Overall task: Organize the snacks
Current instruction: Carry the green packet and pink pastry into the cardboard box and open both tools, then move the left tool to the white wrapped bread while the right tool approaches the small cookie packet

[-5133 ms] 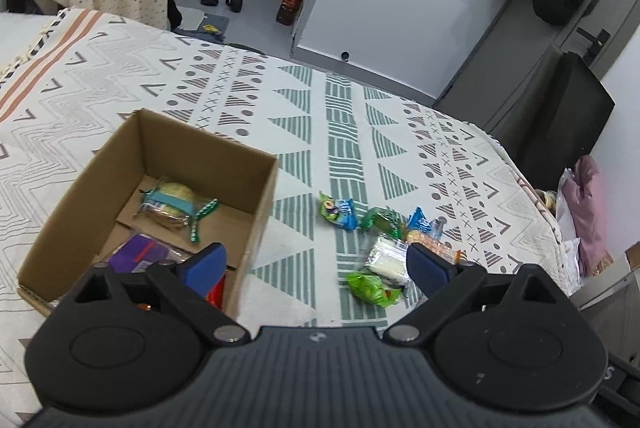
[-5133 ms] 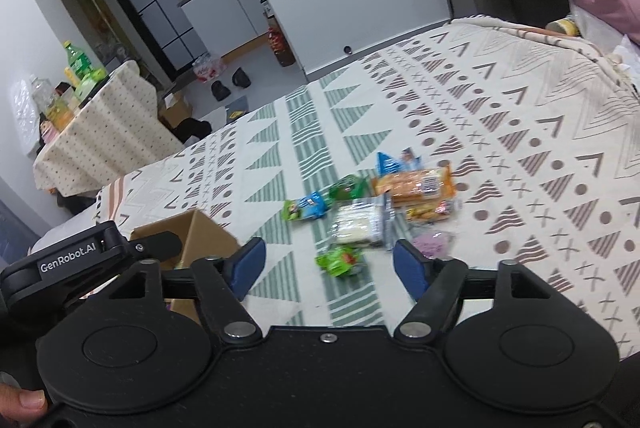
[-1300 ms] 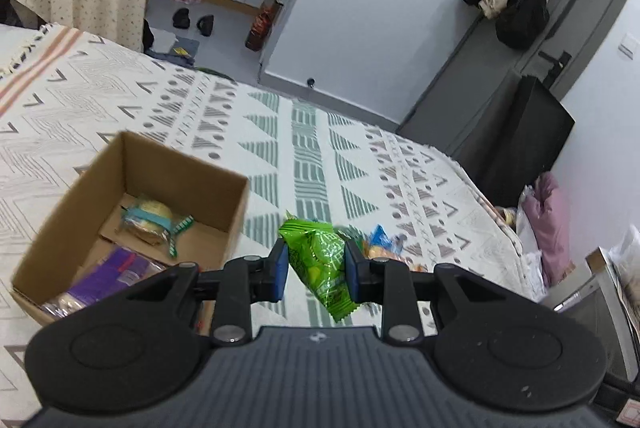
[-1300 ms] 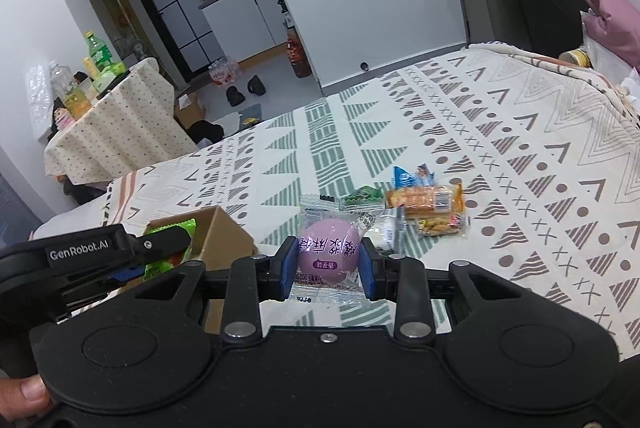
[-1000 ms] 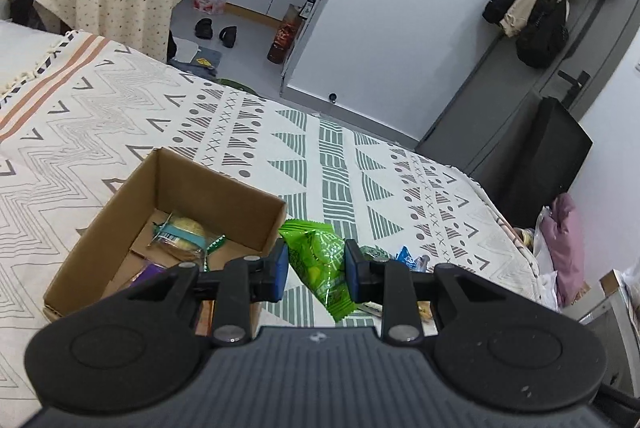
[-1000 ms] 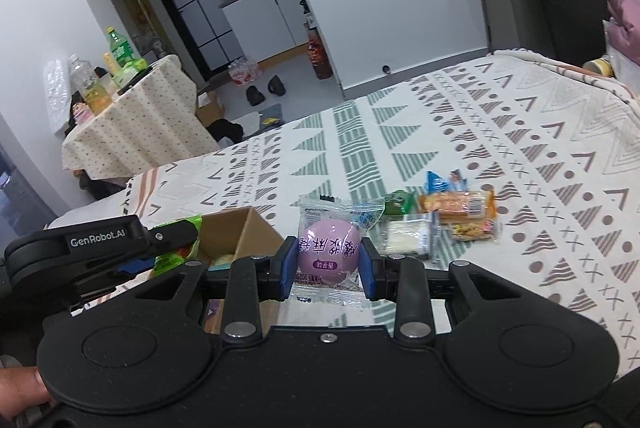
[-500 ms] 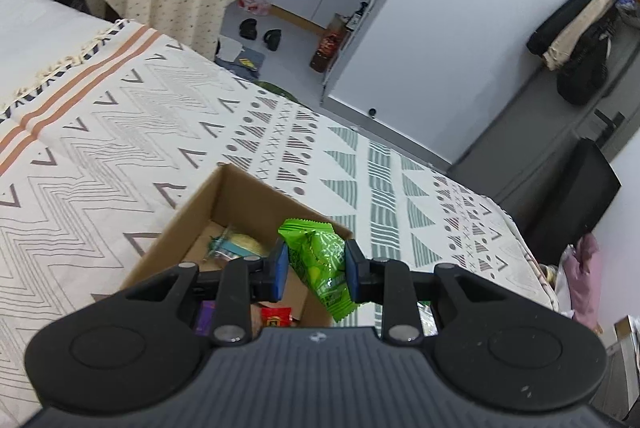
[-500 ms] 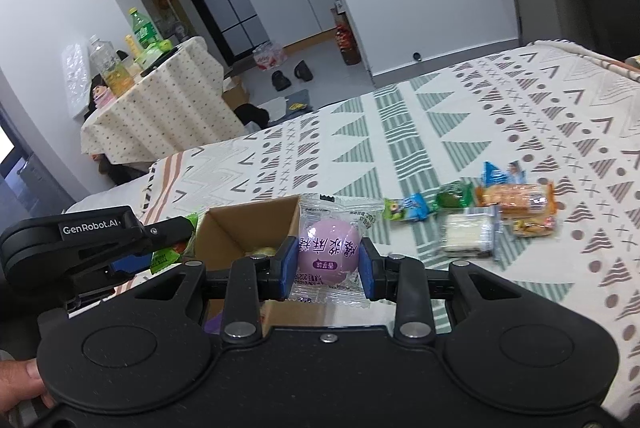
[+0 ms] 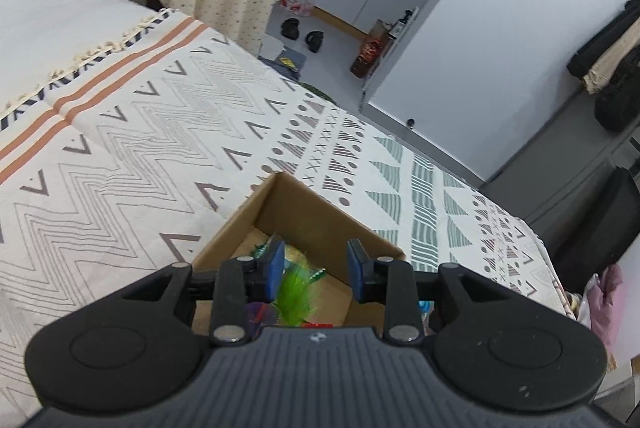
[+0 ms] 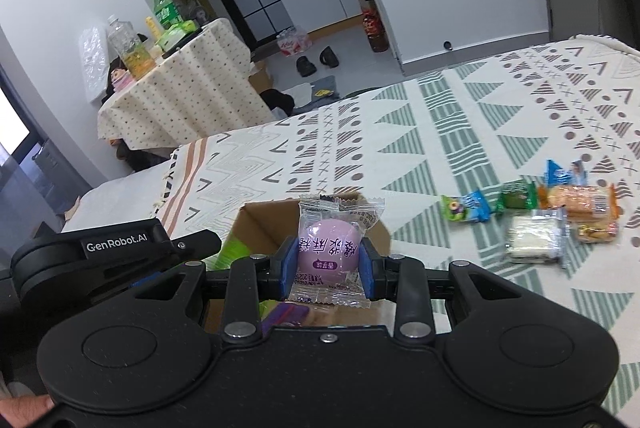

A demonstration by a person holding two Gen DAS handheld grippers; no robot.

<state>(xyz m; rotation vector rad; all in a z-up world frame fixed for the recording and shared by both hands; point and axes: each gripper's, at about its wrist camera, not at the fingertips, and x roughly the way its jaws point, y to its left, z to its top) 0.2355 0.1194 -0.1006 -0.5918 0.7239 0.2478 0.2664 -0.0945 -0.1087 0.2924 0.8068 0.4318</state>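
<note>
Green packet (image 9: 297,292) had dropped out of the left hand-held gripper (image 9: 316,270) — half a second before it was pinched there, now the pads stood apart, empty, above the cardboard box (image 9: 320,214) on the bed. One more snack was stowed. The right hand-held gripper (image 10: 327,262) stayed clamped on the purple bun packet (image 10: 330,254), near the box; several snacks (image 10: 532,224) remained on the bedspread.

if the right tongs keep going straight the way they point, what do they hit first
Probably the cardboard box: the right tongs, shut on the purple snack packet, point at its opening, so the packet would meet the box's inside or far wall first. Depth is hard to judge.
</note>
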